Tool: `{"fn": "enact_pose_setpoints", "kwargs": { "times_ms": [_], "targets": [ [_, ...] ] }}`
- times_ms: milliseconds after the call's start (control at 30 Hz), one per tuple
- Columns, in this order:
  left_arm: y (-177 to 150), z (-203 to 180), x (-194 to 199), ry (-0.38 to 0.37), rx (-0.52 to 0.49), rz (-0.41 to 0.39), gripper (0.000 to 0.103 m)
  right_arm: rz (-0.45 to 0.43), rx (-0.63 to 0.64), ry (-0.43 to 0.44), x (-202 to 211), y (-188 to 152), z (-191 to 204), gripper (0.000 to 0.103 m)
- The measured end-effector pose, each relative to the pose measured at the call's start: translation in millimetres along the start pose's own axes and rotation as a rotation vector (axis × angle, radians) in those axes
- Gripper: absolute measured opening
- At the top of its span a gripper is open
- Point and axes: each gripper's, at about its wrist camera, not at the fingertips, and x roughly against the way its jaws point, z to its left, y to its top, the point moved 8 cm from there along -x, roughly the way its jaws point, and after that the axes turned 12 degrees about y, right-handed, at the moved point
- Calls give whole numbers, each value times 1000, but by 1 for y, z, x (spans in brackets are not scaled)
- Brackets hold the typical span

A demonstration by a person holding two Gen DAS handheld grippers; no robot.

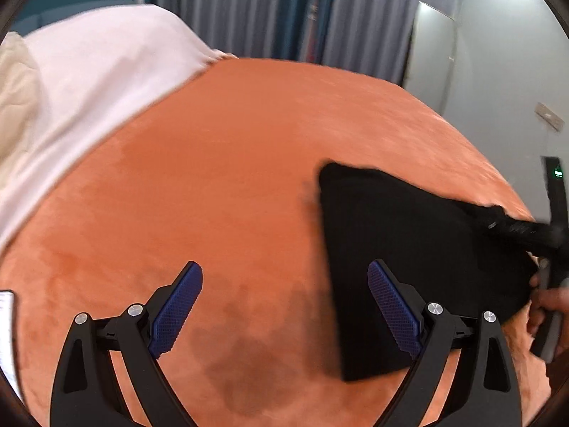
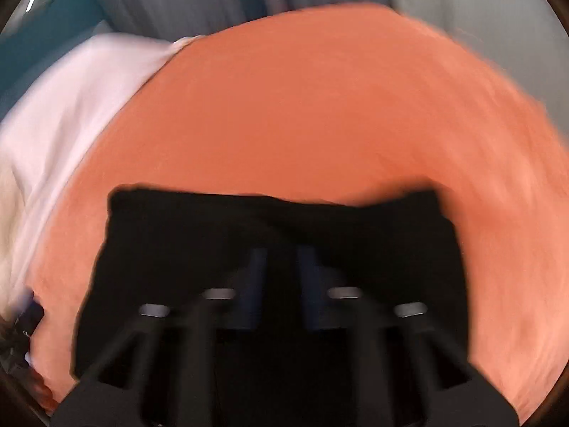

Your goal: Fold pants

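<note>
The black pants (image 1: 409, 256) lie folded into a compact block on the orange bedspread (image 1: 231, 163). My left gripper (image 1: 284, 306) is open and empty above the spread, just left of the pants; its right finger overlaps the pants' left edge. In the right wrist view, which is blurred by motion, the pants (image 2: 249, 227) fill the lower middle. My right gripper (image 2: 281, 284) hovers over them with its jaws close together, a narrow gap showing. I cannot tell whether cloth is between them. The right gripper also shows in the left wrist view (image 1: 515, 229) at the pants' far right edge.
White bedding (image 1: 92, 82) and a cream pillow (image 1: 14, 106) lie at the left of the bed. Grey curtains (image 1: 266, 7) hang behind. A white wall and door (image 1: 498, 71) stand at the right. The bed's right edge is close to the pants.
</note>
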Motion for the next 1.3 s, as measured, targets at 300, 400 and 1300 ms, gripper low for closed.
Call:
{"fn": "enact_pose_setpoints", "kwargs": {
  "times_ms": [300, 400, 1300],
  "targets": [
    [-25, -32, -16, 45, -100, 28, 92, -154, -135, -128, 129, -71, -100, 45],
    [-27, -34, -21, 32, -103, 31, 92, -110, -79, -186, 144, -107, -108, 45],
    [-45, -37, 7, 194, -153, -5, 92, -103, -47, 80, 122, -91, -68, 35]
  ]
}}
